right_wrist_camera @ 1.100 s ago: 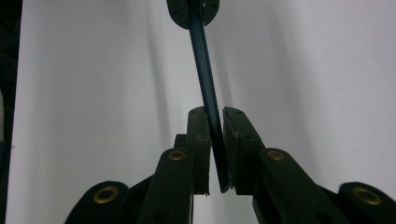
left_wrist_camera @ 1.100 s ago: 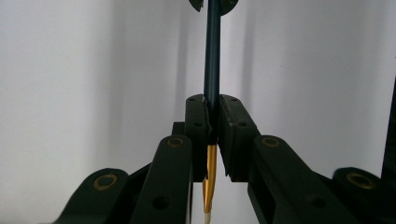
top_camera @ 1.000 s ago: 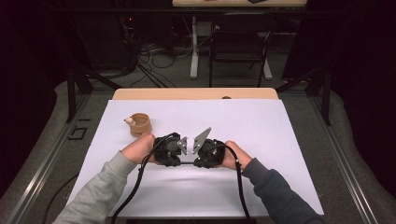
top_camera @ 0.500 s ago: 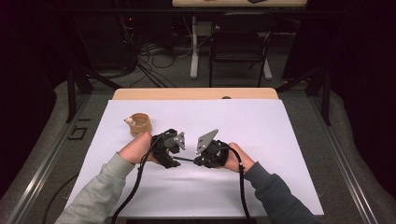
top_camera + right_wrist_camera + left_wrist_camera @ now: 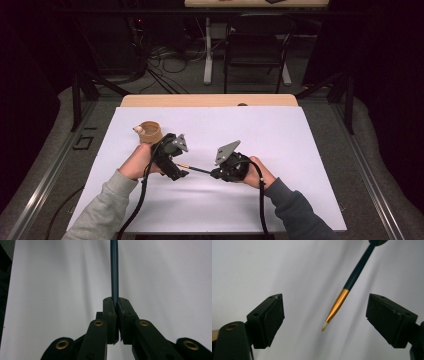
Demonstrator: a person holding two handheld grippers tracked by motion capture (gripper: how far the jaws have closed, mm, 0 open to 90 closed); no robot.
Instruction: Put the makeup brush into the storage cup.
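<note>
A: Wide shot first: white-covered table (image 5: 300, 150), wooden cup (image 5: 149, 131) at the left, well apart from the right gripper (image 5: 216, 173).

B: And the paintbrush (image 5: 114, 270) hangs in the air between the two hands, above the sheet. The right gripper (image 5: 116, 302) has its jaws pinched tight on the dark handle, near one end.

A: Which is my worry. One grip, far from the bristle end: a wrist twitch could swing that tip a long way.

B: The left gripper (image 5: 179, 172)?

A: Its jaws have just been opening. In the left gripper view they stand wide, the gold ferrule and pale tip of the paintbrush (image 5: 336, 307) between the pads (image 5: 274, 317), touching neither.

B: So if the left hand drifts sideways, a pad could knock the tip.

A: And lever the handle loose, I'd guess. It drops on the sheet, or the bristles bend.
</note>
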